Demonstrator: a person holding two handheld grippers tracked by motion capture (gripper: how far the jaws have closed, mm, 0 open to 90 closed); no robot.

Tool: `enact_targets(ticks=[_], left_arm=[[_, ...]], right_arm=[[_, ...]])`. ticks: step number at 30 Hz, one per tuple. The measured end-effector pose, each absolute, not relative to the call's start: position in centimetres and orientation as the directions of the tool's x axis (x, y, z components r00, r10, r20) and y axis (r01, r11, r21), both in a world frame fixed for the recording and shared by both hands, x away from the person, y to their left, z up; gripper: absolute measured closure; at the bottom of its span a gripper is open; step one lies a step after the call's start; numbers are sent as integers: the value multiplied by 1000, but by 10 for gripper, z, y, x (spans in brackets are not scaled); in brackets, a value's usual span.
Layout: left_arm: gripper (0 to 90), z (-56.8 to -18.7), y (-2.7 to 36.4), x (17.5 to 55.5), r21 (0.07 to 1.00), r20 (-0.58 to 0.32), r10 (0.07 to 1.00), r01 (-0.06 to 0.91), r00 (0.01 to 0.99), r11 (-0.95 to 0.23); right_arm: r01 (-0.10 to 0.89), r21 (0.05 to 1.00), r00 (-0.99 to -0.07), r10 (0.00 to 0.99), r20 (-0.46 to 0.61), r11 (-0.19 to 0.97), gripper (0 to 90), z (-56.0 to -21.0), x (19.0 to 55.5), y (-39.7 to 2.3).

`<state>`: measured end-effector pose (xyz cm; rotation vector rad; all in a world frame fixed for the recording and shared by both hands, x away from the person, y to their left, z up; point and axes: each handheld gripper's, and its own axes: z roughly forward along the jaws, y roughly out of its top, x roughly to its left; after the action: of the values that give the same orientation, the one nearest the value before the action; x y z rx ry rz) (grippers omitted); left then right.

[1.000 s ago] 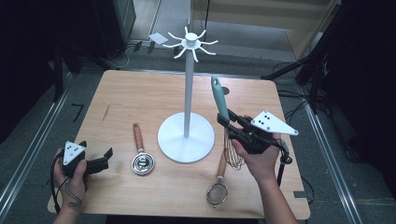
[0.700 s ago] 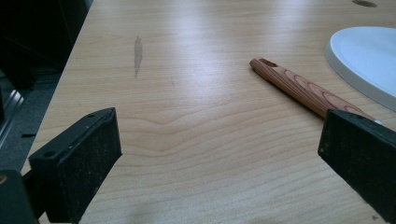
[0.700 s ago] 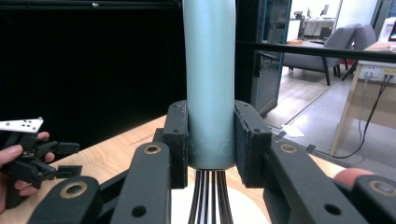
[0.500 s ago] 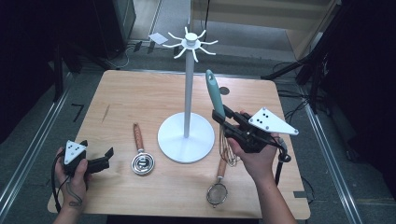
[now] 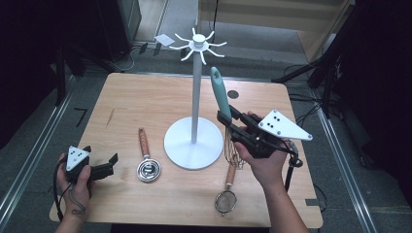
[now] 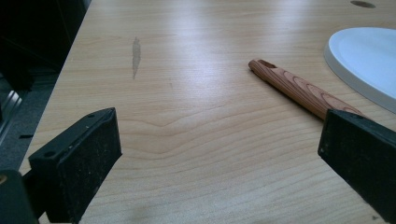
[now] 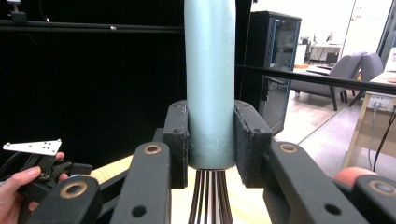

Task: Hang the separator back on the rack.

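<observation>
Whisk (image 7: 209,84) wires below clamping pads (image 7: 176,140)

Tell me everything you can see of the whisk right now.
The whisk has a smooth, matte teal handle, plastic or rubber by its look, and thin, coppery-looking metal wires below it. The right gripper is shut on the handle's lower end; in the right gripper view both black pads press its sides just above where the wires emerge. It is held nearly upright, handle up and leaning slightly towards the white stand's pole, without touching it. The wire loops hang above the table, by the strainer.
</observation>
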<state>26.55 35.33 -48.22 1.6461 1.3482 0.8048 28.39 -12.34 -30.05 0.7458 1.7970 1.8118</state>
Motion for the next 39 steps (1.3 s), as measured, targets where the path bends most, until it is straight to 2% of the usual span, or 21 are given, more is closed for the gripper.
enact_targets(ticks=[19,39], left_arm=[[0,-482,354,266,897,-30,976,437,217,-69],[0,-482,354,265,898,-31,976,435,216,-68]], right_arm=[[2,998,-759,649,47,-69,711,-288,283,-115],[4,999,-736,676,33,-43,711,-284,289,-100]])
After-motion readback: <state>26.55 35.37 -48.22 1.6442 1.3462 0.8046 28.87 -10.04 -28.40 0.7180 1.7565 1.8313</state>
